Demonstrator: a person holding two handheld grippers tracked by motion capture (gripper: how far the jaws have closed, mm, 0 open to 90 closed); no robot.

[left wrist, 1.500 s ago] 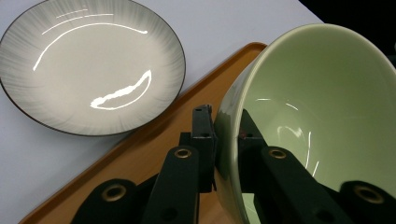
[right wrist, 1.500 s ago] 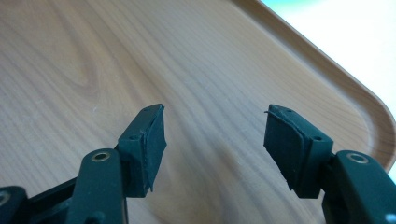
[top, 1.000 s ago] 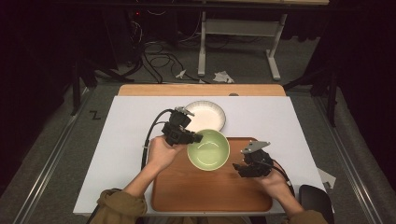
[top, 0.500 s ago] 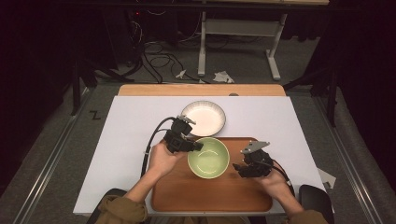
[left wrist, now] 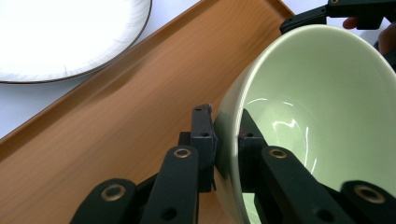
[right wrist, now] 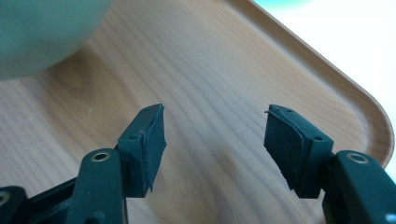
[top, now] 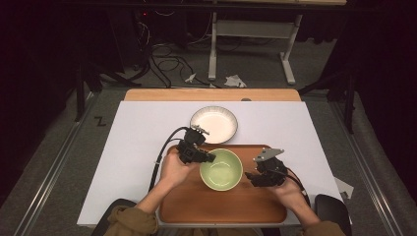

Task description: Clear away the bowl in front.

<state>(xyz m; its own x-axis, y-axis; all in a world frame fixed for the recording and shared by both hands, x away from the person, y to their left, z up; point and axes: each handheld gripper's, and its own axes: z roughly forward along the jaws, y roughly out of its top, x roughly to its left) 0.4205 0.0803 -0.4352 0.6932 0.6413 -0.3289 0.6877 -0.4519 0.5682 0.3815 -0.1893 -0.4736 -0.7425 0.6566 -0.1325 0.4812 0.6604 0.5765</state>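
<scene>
Left claw (left wrist: 226, 140) grips the green bowl's (top: 221, 169) rim, having drawn it nearer onto the tray (top: 231, 206) — likely placement — while right claw (right wrist: 212, 140) waits beside it, gaping, empty.

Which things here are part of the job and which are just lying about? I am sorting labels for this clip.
In use:
green bowl, its rim pinched by the left hand-held gripper
wooden tray under the bowl
right hand-held gripper, open over the tray

Lying about:
white plate behind the tray
crumpled paper on the floor
</scene>
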